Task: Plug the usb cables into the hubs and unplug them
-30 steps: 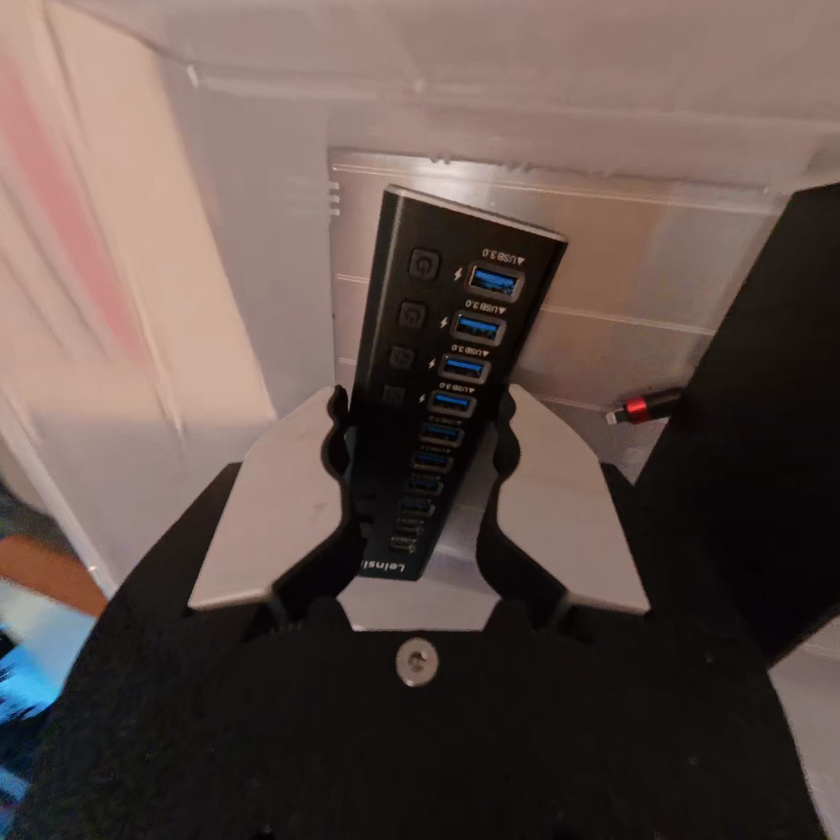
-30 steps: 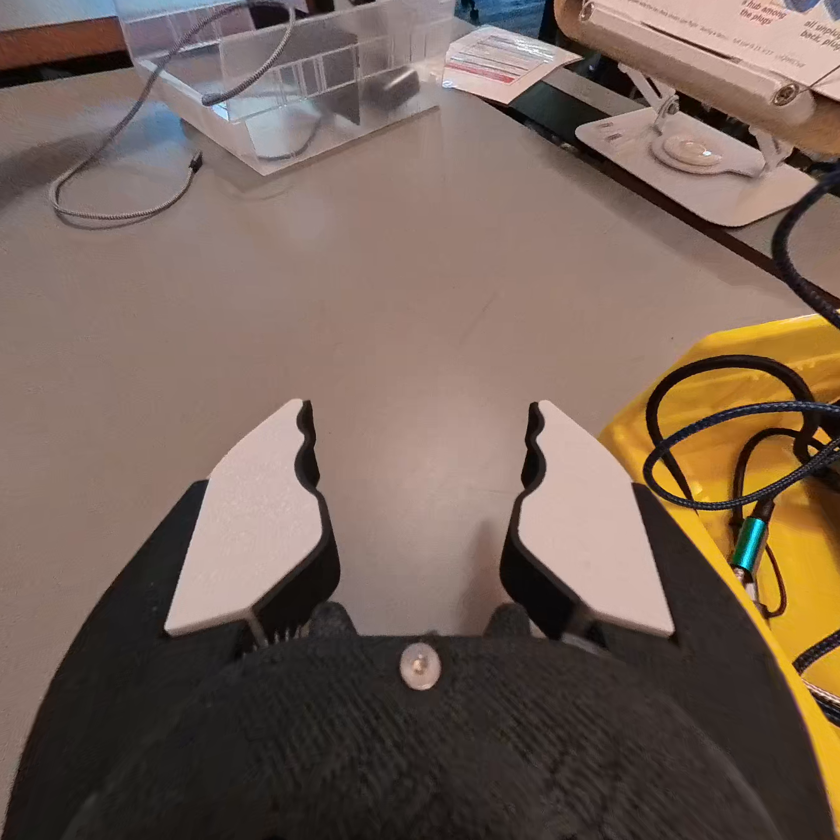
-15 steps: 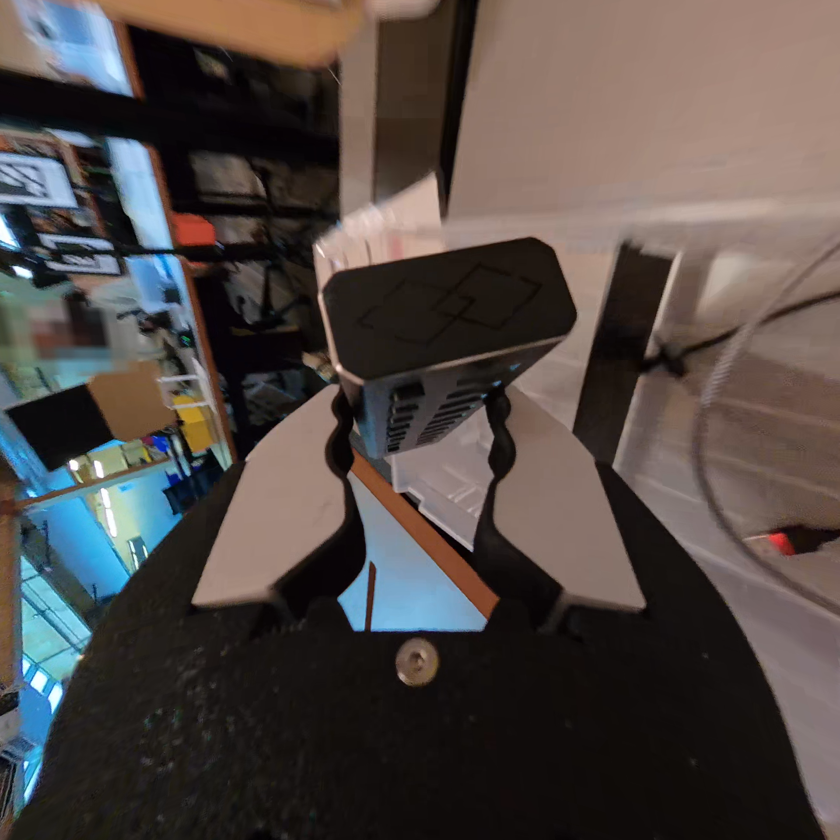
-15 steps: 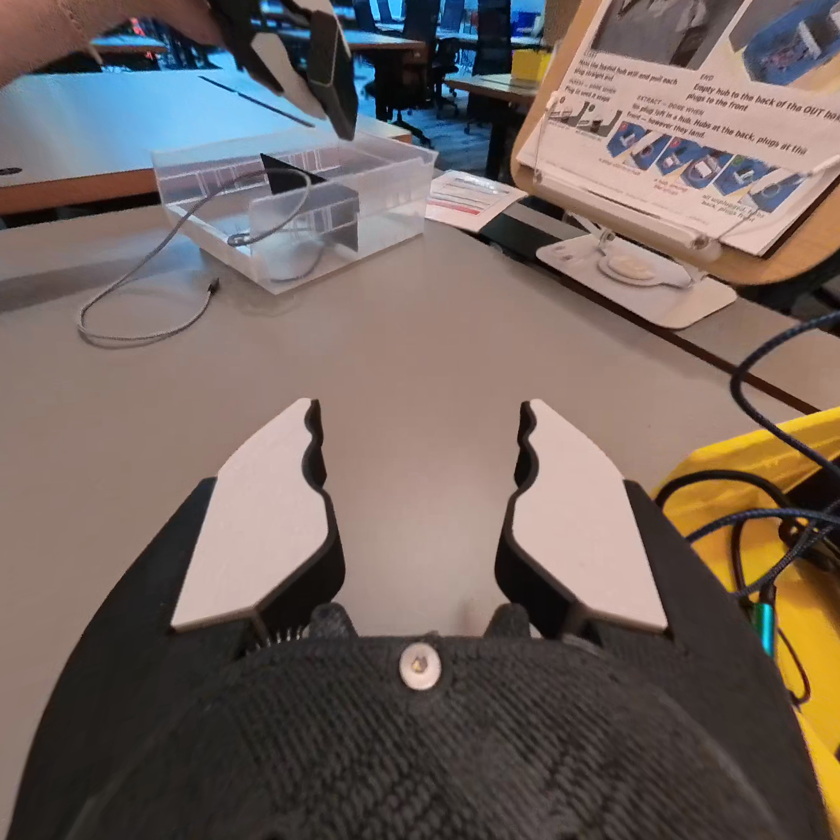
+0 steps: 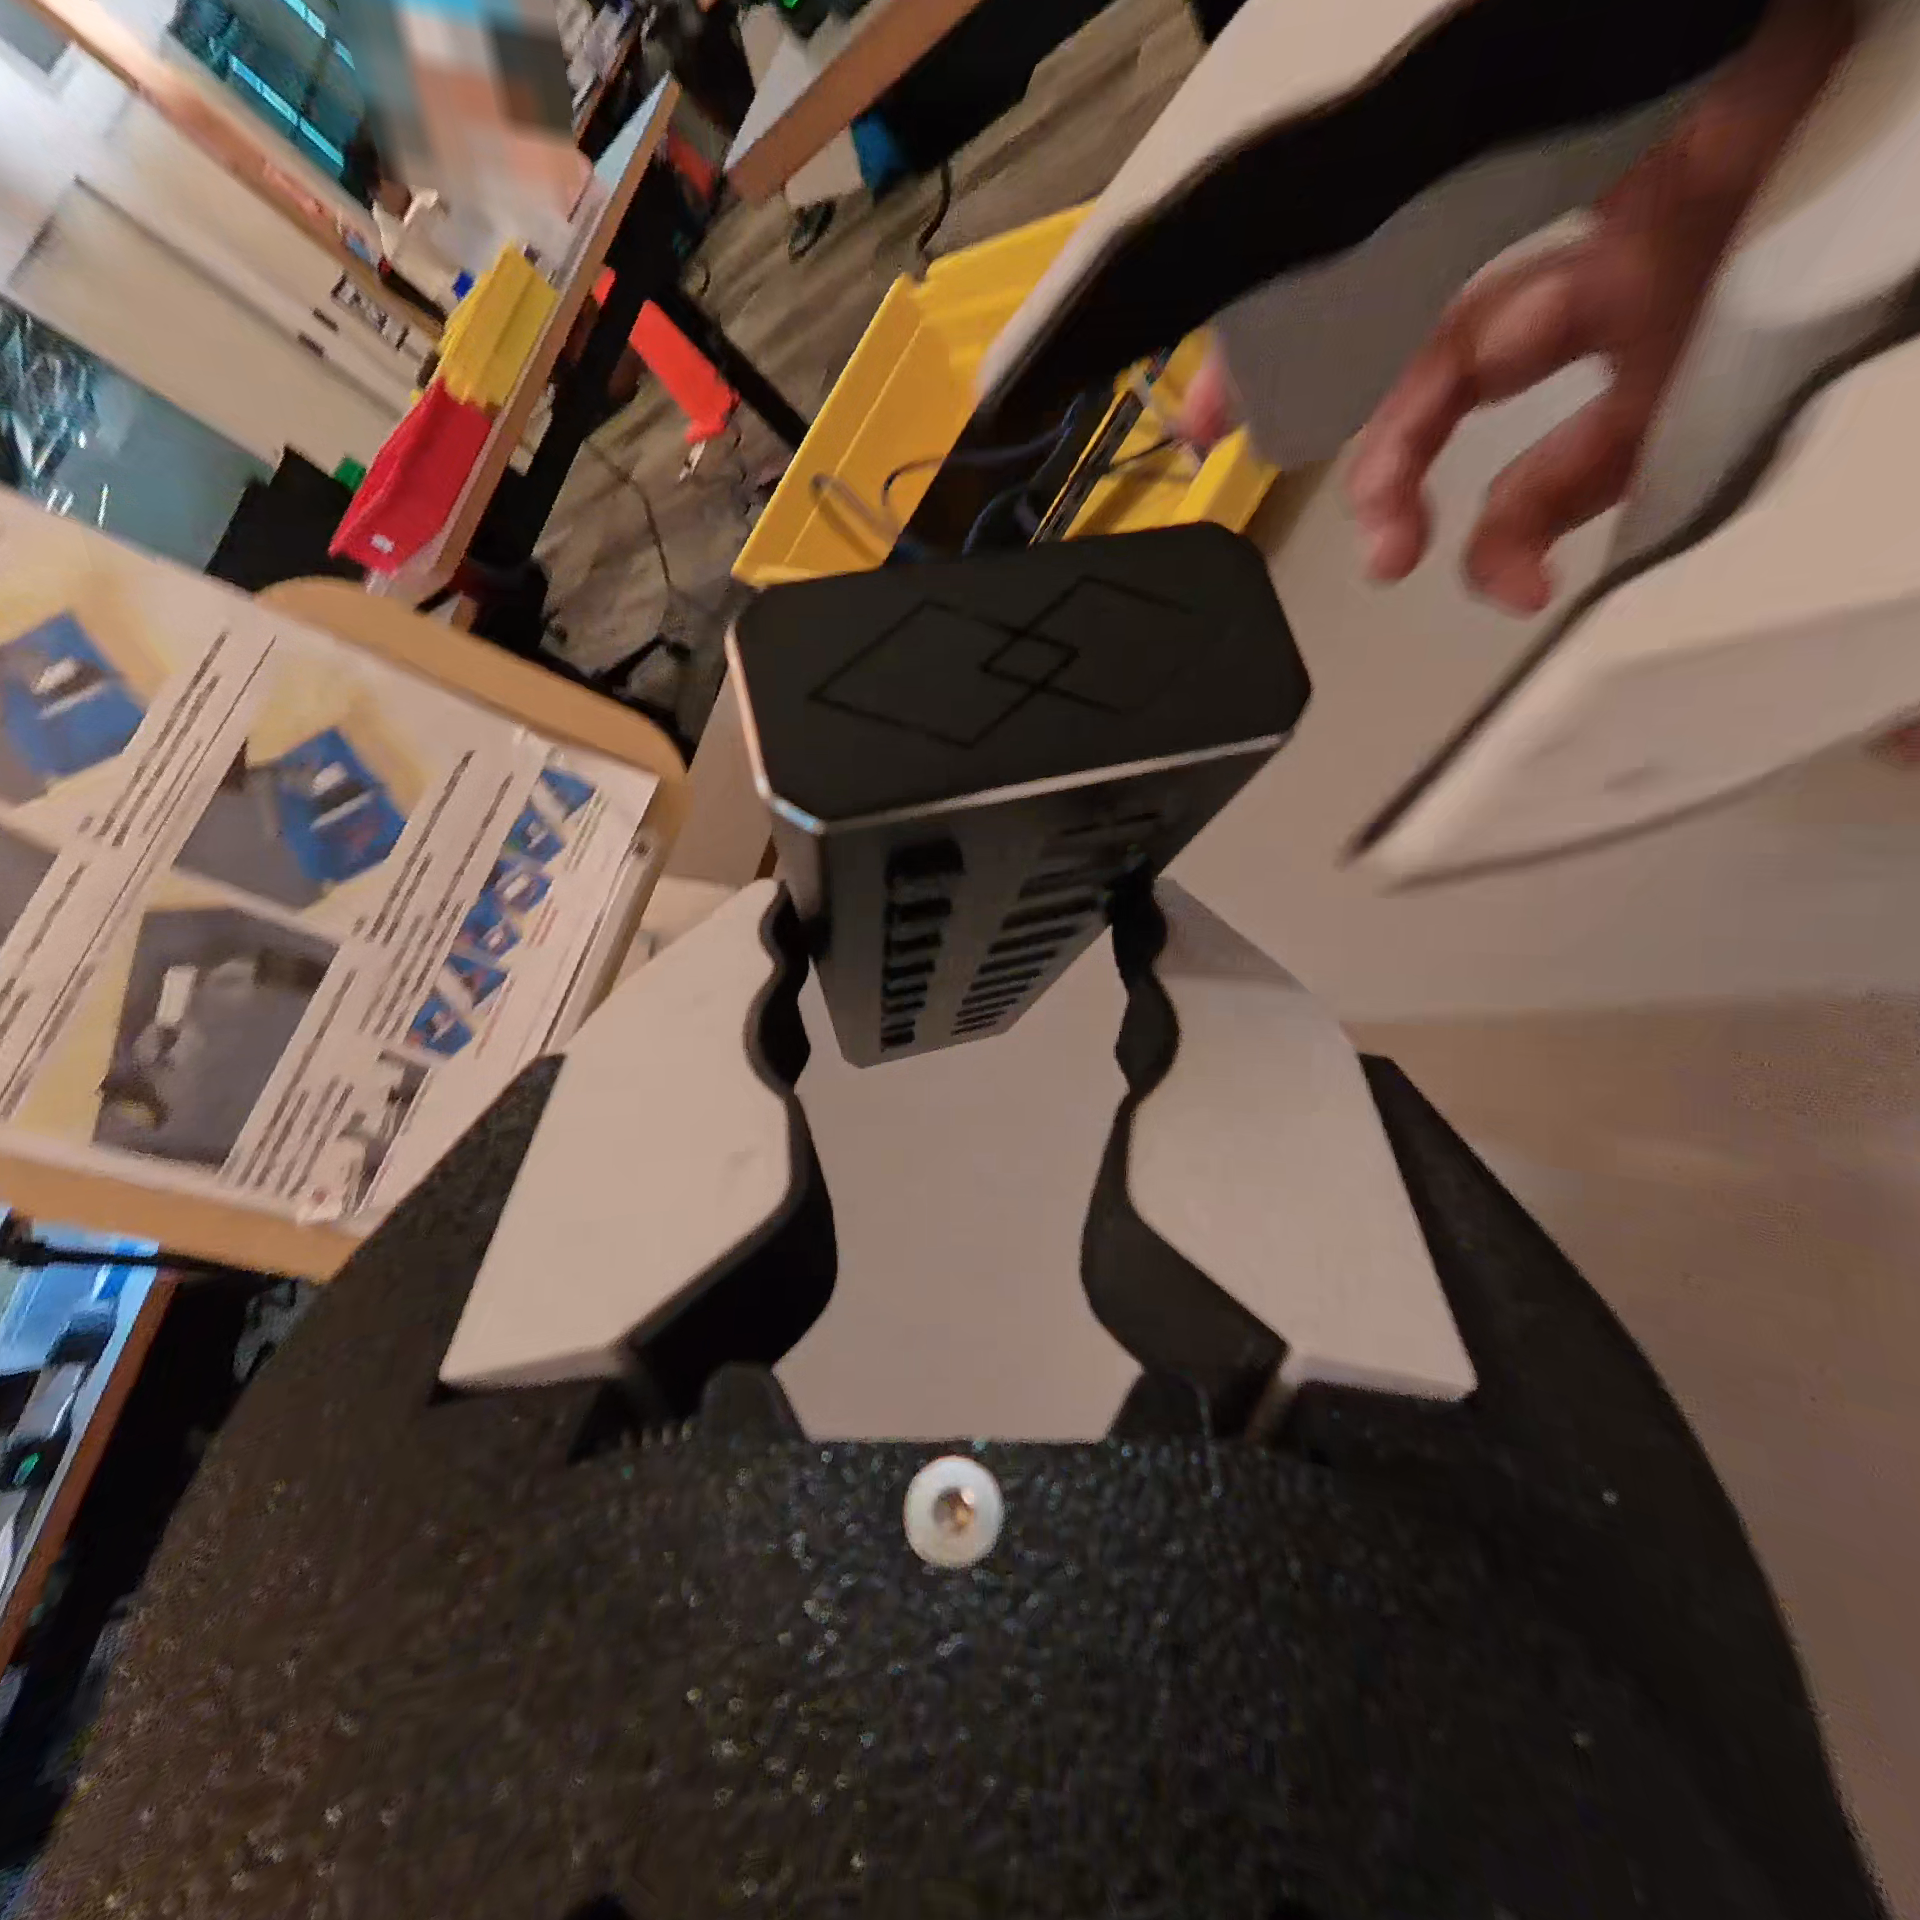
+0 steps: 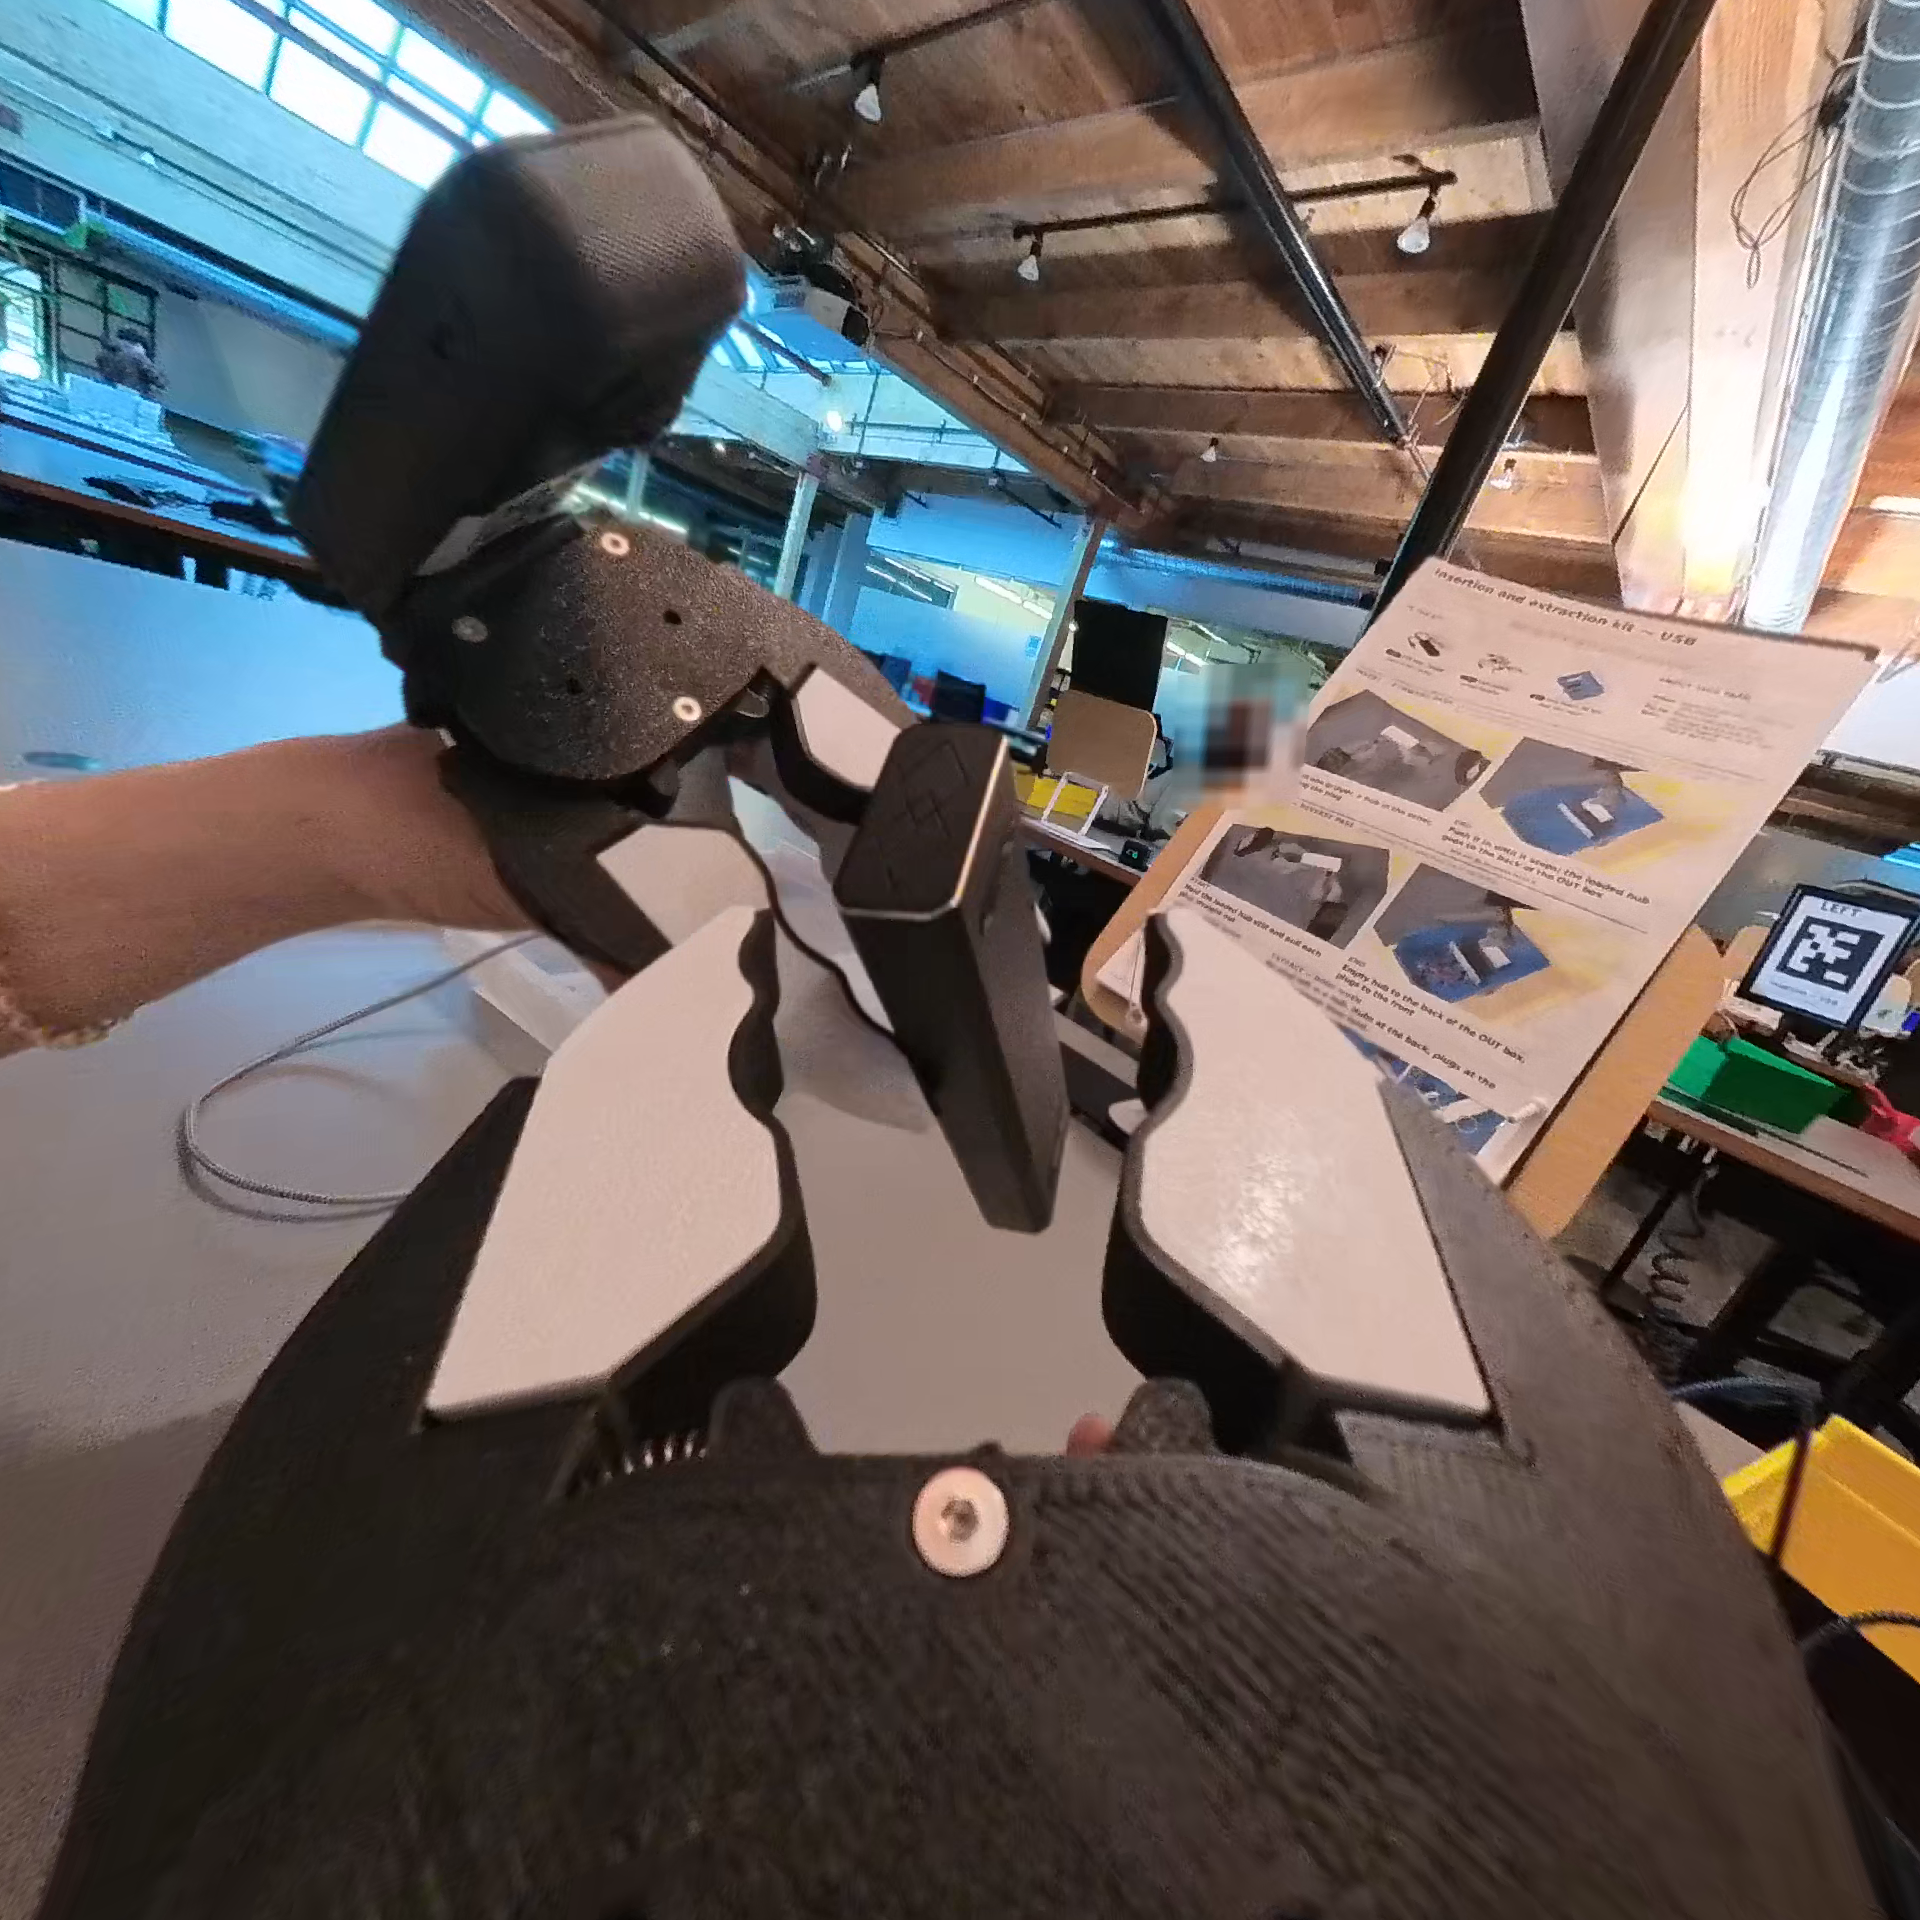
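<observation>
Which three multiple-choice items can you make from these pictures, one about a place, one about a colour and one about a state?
1. Where is the USB hub?
A. lying on the table
B. between the fingers of the left tool
C. inside the bin

2. What colour is the bin behind the hub in the left wrist view?
A. yellow
B. green
C. white

3. What is the state of the right tool?
A. shut on a cable
B. shut on the hub
C. open, with nothing gripped

Answers:
1. B, because both fingers press on the sides of the hub, which is off the table.
2. A, because its walls are bright yellow, with dark cables inside.
3. C, because its fingers stand apart and the hub hangs between them with a gap on each side.
</observation>
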